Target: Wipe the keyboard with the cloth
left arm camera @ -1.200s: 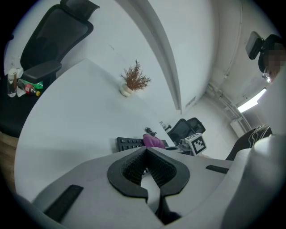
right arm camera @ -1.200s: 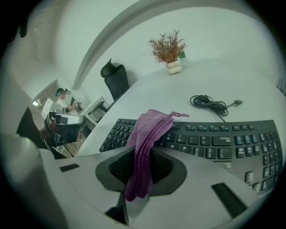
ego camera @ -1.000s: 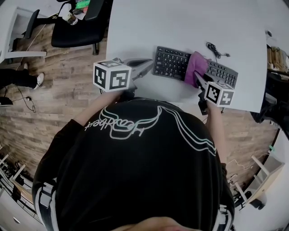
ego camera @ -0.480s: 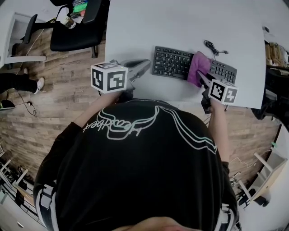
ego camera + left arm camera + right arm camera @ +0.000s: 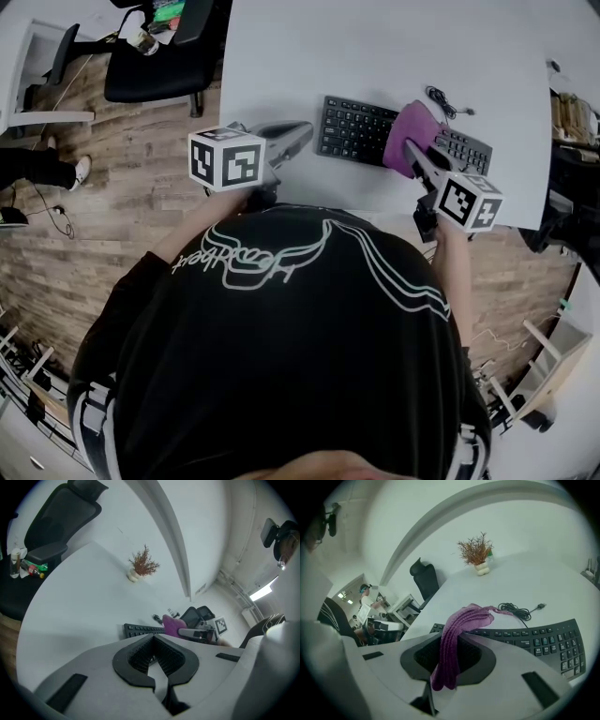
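A black keyboard (image 5: 361,129) lies near the front edge of the white table (image 5: 375,47). A purple cloth (image 5: 411,136) is draped across its middle. My right gripper (image 5: 419,157) is shut on the cloth, which runs up between the jaws (image 5: 449,653) and spreads over the keys (image 5: 534,637). My left gripper (image 5: 298,134) is off the keyboard's left end, over bare table, shut with nothing in it. In the left gripper view (image 5: 153,638) the keyboard (image 5: 140,630) and cloth (image 5: 172,624) lie ahead.
The keyboard's coiled cable (image 5: 519,610) lies behind it. A small potted dry plant (image 5: 477,557) stands farther back. A black office chair (image 5: 159,56) is at the table's left over the wooden floor. The table's front edge is close to my body.
The right gripper has shifted a little to the right along the keyboard, dragging the cloth with it. The left gripper has barely moved.
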The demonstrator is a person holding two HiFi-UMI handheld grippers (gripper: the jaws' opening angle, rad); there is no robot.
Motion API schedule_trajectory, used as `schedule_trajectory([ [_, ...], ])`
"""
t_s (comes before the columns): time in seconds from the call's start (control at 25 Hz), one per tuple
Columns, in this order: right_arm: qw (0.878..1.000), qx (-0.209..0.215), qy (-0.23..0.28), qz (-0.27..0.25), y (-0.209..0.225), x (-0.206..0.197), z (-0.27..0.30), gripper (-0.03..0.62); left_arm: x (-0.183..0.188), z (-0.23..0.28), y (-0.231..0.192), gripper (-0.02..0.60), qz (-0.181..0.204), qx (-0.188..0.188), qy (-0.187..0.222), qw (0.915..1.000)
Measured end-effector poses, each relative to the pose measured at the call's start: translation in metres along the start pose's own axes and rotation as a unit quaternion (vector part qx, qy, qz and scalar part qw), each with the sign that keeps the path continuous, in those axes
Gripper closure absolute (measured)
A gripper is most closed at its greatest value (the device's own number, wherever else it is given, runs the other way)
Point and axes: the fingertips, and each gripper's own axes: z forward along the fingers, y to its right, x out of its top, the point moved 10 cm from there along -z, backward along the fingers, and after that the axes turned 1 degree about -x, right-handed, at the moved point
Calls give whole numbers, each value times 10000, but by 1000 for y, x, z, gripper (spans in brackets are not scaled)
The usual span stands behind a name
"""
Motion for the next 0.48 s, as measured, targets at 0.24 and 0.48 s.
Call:
schedule_trajectory([
  [0.24,9981,572,71,-206,-34,19,20,530,0,-6,-6,577,-86,126,121,9998],
  [0.48,9924,1152,-92,-429,-65,26,49,530,0,-11,-10,577,-166,203,241,9994],
])
